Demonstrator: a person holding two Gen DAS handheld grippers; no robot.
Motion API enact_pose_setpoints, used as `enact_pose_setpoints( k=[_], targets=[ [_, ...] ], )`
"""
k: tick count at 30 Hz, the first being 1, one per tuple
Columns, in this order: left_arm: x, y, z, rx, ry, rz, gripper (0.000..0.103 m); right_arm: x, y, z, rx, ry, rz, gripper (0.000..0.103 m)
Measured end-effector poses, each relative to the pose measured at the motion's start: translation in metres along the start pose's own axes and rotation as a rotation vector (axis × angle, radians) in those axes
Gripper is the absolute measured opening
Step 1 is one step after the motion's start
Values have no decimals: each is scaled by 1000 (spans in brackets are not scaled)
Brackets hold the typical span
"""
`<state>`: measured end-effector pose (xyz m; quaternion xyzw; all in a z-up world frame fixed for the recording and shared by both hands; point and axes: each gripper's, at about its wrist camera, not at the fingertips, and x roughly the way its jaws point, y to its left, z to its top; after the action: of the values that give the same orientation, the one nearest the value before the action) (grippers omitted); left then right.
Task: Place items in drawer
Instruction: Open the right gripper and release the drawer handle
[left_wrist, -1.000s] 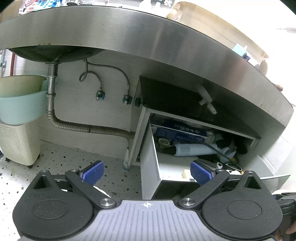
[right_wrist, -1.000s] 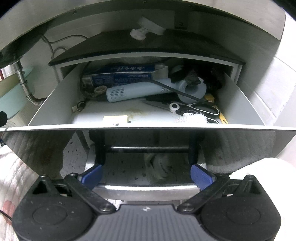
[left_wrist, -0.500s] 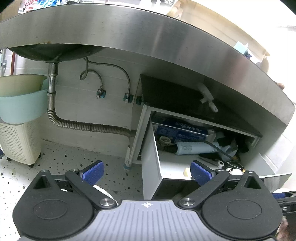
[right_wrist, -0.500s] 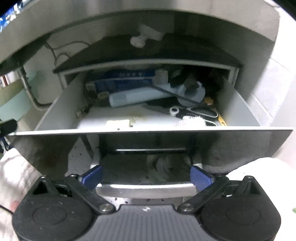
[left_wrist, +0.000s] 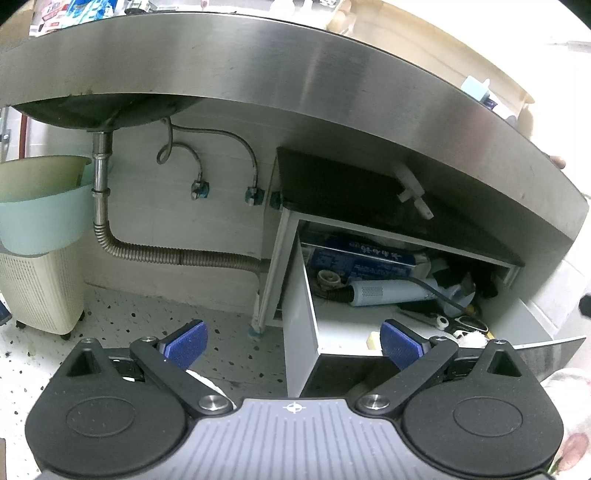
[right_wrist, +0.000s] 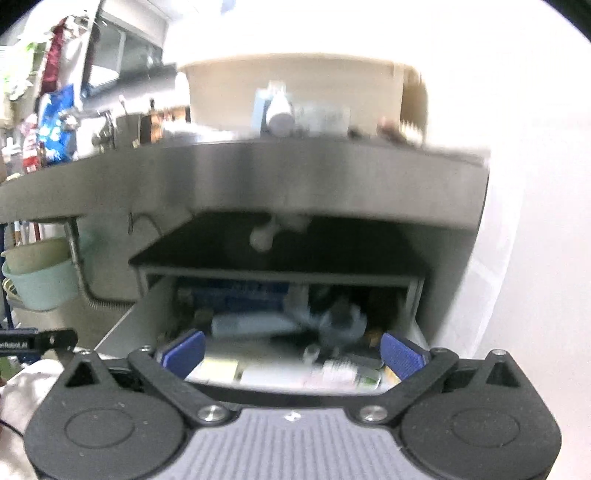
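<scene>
Risk, as I judge it: the crowded white metal drawer (left_wrist: 301, 332) stands pulled out under the steel counter (left_wrist: 258, 62), so an added item could snag the pale blue cylinder's (left_wrist: 388, 291) cord. Left gripper (left_wrist: 291, 341), released and empty, hangs low, the drawer at two o'clock. Right gripper (right_wrist: 291, 350), likewise spread and empty, faces the drawer at twelve o'clock; beyond, a beige tub (right_wrist: 295, 79).

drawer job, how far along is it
Done: the drawer under the steel counter stands pulled out, already holding scissors and a blue box. In hand: nothing; the left claw and right claw are open, empty. Left: picking up and placing items.
</scene>
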<state>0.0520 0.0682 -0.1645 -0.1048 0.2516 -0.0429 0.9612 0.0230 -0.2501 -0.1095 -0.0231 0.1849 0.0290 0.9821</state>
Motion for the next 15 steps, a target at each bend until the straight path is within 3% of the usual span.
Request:
enact_pose_setpoints(
  k=[5, 15],
  targets=[
    [-1, -2, 0, 11, -3, 4, 101, -6, -14, 3, -13, -73, -8, 102],
    [-2, -4, 0, 36, -3, 0, 101, -4, -22, -15, 21, -112, -4, 103]
  ],
)
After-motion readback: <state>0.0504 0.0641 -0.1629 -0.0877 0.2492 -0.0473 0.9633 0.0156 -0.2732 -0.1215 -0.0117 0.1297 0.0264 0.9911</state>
